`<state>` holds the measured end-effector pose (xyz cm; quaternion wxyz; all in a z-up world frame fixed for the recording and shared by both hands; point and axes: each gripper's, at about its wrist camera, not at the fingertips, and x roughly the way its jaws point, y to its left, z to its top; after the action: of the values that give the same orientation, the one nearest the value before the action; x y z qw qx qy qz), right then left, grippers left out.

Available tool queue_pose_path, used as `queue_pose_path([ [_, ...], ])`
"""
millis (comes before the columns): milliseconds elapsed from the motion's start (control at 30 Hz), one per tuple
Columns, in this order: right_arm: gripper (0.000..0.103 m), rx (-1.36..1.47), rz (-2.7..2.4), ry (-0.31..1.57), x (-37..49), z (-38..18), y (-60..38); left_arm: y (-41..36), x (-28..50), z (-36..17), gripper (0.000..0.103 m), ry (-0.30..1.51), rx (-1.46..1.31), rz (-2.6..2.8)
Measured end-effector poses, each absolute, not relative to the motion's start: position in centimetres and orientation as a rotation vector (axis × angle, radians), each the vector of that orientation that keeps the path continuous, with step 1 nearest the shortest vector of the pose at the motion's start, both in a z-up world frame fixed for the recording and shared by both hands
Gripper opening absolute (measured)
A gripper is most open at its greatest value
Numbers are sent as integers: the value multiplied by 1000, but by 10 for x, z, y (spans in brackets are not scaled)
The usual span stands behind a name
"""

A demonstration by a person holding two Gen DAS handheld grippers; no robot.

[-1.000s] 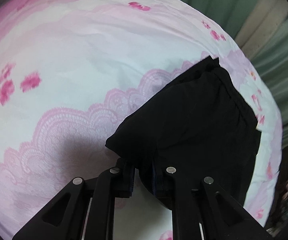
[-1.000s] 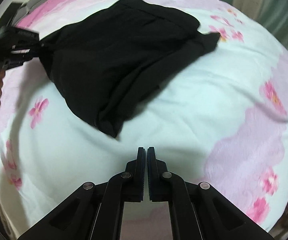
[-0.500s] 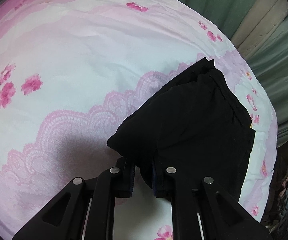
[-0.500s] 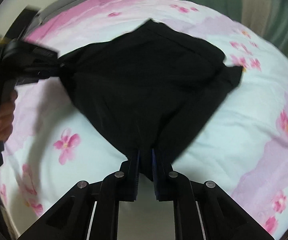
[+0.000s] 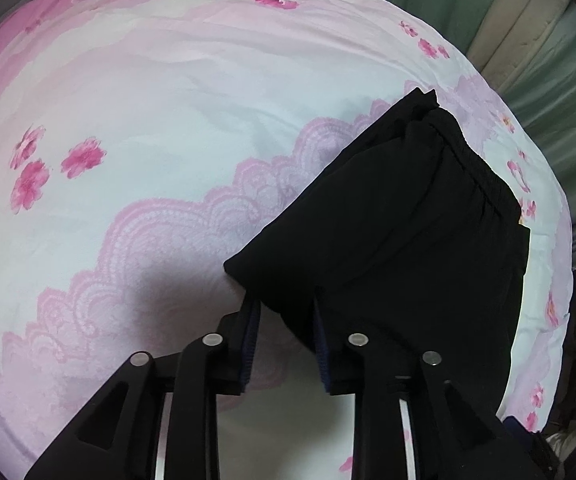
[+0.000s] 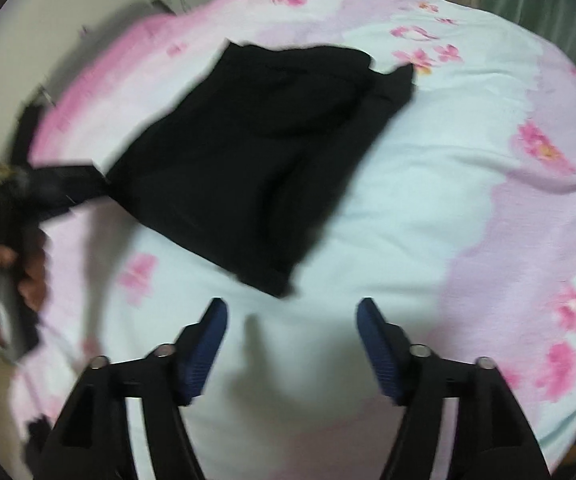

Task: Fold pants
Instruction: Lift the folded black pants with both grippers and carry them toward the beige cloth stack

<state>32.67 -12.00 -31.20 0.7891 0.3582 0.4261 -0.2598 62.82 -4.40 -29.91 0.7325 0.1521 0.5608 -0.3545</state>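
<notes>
Pink floral bedsheet (image 5: 160, 128), green curtain (image 5: 548, 92) behind it.

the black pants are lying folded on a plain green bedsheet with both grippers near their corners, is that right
Not quite: the bedsheet is not plain green. It is pale with pink flowers and a pink lace pattern, as both wrist views show. The rest holds: the folded black pants lie on it, the left gripper at one corner with its jaws opening, the right gripper near another, jaws opening with nothing between them.
</notes>
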Motion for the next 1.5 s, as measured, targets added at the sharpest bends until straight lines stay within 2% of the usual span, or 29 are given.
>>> queue_pose_path([
  [67,79,830,-550,879,333,-316,-118,-40,629,-301,33,1238,332,-777],
  [233,80,1061,-520,813,351,-348,-109,-32,633,-308,33,1273,293,-780],
  [333,88,1085,-536,753,355,-351,-102,-30,632,-309,33,1271,292,-784],
  [500,88,1142,-522,685,374,-353,-115,-30,631,-307,33,1288,256,-815],
  [600,88,1225,-584,654,375,-357,-132,-34,637,-312,42,1339,151,-840],
  [800,87,1246,-661,626,380,-355,-152,-45,655,-338,43,1434,-41,-818],
  [867,83,1237,-674,631,380,-356,-156,-48,660,-348,43,1466,-125,-806],
  [900,78,1227,-680,640,382,-357,-158,-48,661,-350,42,1475,-154,-801],
  [933,70,1217,-686,650,382,-358,-159,-50,662,-352,37,1482,-176,-795],
  [967,65,1205,-690,661,380,-359,-160,-52,662,-352,26,1485,-172,-792],
  [1033,43,1173,-697,702,382,-360,-163,-57,658,-348,16,1480,-134,-793],
  [1133,25,1105,-664,759,384,-355,-161,-63,645,-327,13,1407,-28,-799],
  [1233,19,1033,-642,780,383,-336,-159,-61,630,-300,13,1347,34,-822],
  [1500,18,898,-538,786,350,-261,-148,-27,570,-216,13,1235,167,-795],
])
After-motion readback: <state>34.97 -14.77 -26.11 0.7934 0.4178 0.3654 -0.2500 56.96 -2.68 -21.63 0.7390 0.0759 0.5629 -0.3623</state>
